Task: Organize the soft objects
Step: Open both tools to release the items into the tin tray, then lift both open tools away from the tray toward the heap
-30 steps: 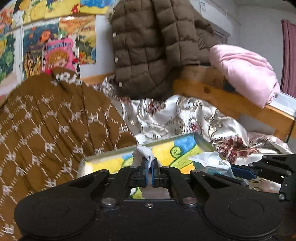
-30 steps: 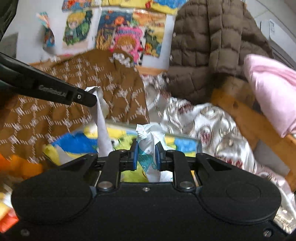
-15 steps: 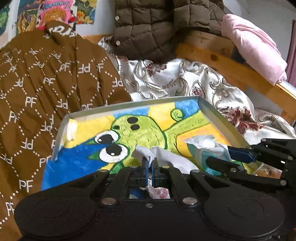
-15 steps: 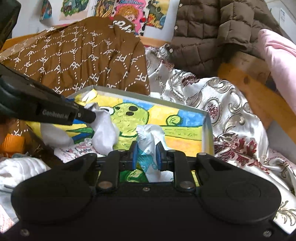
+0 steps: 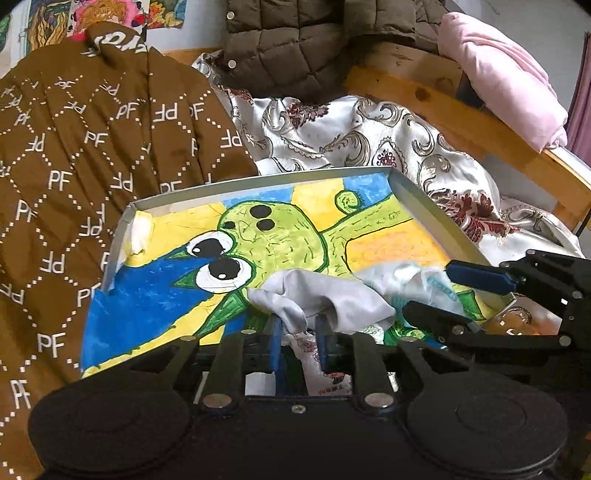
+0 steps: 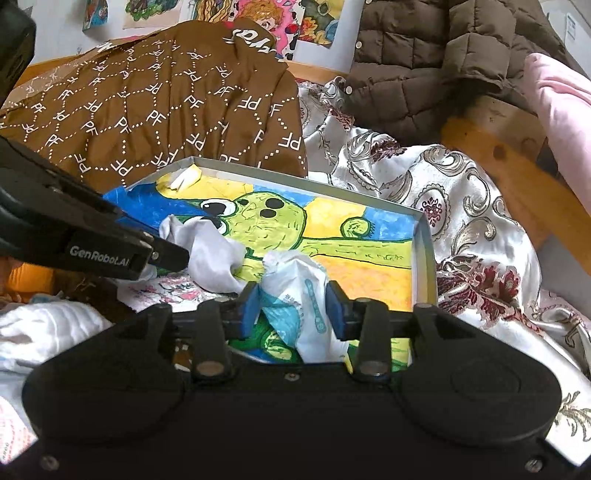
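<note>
A brown jacket printed with white "PF" letters (image 5: pixel 92 155) is lying on the bed beside a silvery floral bedspread (image 5: pixel 369 144). A dark brown quilted puffer coat (image 5: pixel 306 40) is hanging over the wooden bed rail (image 5: pixel 472 122), next to a folded pink cloth (image 5: pixel 506 77). Colourful drawings (image 6: pixel 258 14) are hanging on the wall.

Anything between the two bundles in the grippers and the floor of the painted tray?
Nothing visible. The grey cloth and the white plastic packet already lie on the tray floor, between the opening jaws of the left gripper and right gripper.
</note>
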A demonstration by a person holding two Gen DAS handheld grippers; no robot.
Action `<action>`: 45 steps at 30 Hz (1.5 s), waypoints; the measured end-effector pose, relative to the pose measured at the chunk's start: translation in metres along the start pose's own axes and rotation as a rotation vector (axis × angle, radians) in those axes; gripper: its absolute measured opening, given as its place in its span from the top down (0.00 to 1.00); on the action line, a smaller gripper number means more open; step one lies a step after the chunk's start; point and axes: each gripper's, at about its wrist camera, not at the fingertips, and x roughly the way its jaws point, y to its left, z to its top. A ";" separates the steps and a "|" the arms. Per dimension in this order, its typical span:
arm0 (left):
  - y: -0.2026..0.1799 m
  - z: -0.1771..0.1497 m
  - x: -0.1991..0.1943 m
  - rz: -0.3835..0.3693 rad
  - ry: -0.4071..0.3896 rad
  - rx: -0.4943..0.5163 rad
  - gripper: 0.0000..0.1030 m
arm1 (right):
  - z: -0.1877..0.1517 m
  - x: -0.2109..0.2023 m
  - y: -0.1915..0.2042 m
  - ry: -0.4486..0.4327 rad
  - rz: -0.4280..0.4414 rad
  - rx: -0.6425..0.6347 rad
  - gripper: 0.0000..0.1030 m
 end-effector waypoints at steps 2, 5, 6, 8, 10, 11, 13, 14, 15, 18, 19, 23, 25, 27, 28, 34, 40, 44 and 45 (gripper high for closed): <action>0.000 0.000 -0.008 0.005 -0.012 0.003 0.66 | 0.001 -0.007 -0.001 -0.006 -0.004 0.004 0.60; 0.000 0.000 -0.019 0.016 -0.018 0.005 0.61 | 0.004 -0.019 -0.005 -0.021 -0.008 0.016 0.52; 0.000 0.001 -0.023 0.022 -0.020 0.004 0.58 | 0.006 -0.024 -0.007 -0.025 -0.010 0.020 0.50; 0.001 0.001 -0.032 0.031 -0.028 -0.004 0.54 | 0.010 -0.033 -0.010 -0.036 -0.015 0.024 0.47; 0.002 0.002 -0.042 0.042 -0.039 -0.013 0.50 | 0.014 -0.043 -0.012 -0.049 -0.022 0.030 0.42; 0.002 0.002 -0.048 0.047 -0.047 -0.017 0.47 | 0.017 -0.049 -0.012 -0.057 -0.024 0.035 0.37; 0.003 0.003 -0.061 0.055 -0.065 -0.023 0.41 | 0.021 -0.061 -0.014 -0.073 -0.028 0.039 0.31; 0.003 0.004 -0.066 0.057 -0.070 -0.024 0.39 | 0.024 -0.067 -0.014 -0.082 -0.031 0.039 0.28; 0.003 0.006 -0.073 0.057 -0.076 -0.022 0.39 | 0.026 -0.073 -0.014 -0.090 -0.034 0.038 0.25; 0.002 0.009 -0.093 0.065 -0.105 -0.008 0.34 | 0.033 -0.094 -0.015 -0.123 -0.045 0.037 0.18; 0.003 0.011 -0.102 0.073 -0.119 -0.011 0.32 | 0.037 -0.101 -0.015 -0.132 -0.048 0.038 0.15; 0.005 0.013 -0.137 0.097 -0.167 -0.024 0.24 | 0.049 -0.134 -0.017 -0.176 -0.059 0.057 0.07; 0.004 0.012 -0.157 0.110 -0.191 -0.024 0.21 | 0.054 -0.152 -0.017 -0.198 -0.059 0.068 0.02; 0.002 0.009 -0.177 0.120 -0.215 -0.029 0.18 | 0.059 -0.174 -0.017 -0.219 -0.054 0.083 0.01; 0.000 0.007 -0.190 0.124 -0.231 -0.038 0.17 | 0.061 -0.185 -0.016 -0.228 -0.050 0.093 0.01; -0.012 -0.023 -0.262 0.121 -0.312 -0.062 0.13 | 0.062 -0.258 -0.009 -0.290 -0.034 0.147 0.01; -0.029 -0.070 -0.322 0.111 -0.434 -0.087 0.08 | 0.046 -0.323 0.004 -0.327 -0.021 0.153 0.01; -0.051 -0.111 -0.349 0.148 -0.547 -0.026 0.05 | 0.030 -0.359 0.018 -0.350 0.011 0.161 0.01; -0.056 -0.121 -0.354 0.157 -0.569 -0.010 0.04 | 0.024 -0.368 0.023 -0.354 0.015 0.163 0.01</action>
